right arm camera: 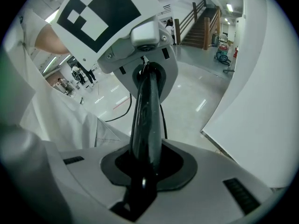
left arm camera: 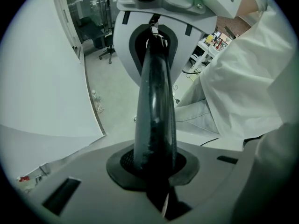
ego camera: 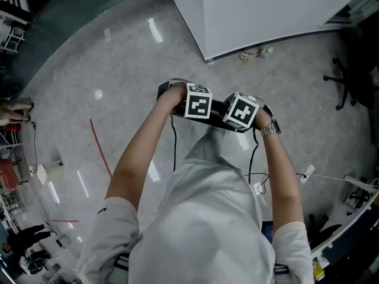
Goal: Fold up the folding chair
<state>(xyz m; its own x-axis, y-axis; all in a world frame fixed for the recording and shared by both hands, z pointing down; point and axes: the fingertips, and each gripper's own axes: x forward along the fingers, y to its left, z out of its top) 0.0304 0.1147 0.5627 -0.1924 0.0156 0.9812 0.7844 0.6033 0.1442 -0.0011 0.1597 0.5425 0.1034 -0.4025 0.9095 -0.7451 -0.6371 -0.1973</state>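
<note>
Of the folding chair I see only a black curved bar [ego camera: 218, 106], held crosswise in front of the person's body; the rest is hidden under the arms and white shirt. My left gripper [ego camera: 177, 93] is shut on the bar's left part, and my right gripper [ego camera: 256, 110] is shut on its right part. In the left gripper view the bar [left arm camera: 156, 106] runs from my left gripper [left arm camera: 156, 168] to the right gripper [left arm camera: 148, 36]. In the right gripper view the same bar [right arm camera: 147, 115] leaves my right gripper [right arm camera: 144, 169] and ends in the left gripper [right arm camera: 145, 55].
A white wall panel [ego camera: 266, 10] stands just ahead, with small debris [ego camera: 256, 54] at its foot. A black office chair [ego camera: 349, 81] is at the right. Cables [ego camera: 331, 179] trail over the polished grey floor, and a red line [ego camera: 100, 149] marks it at the left.
</note>
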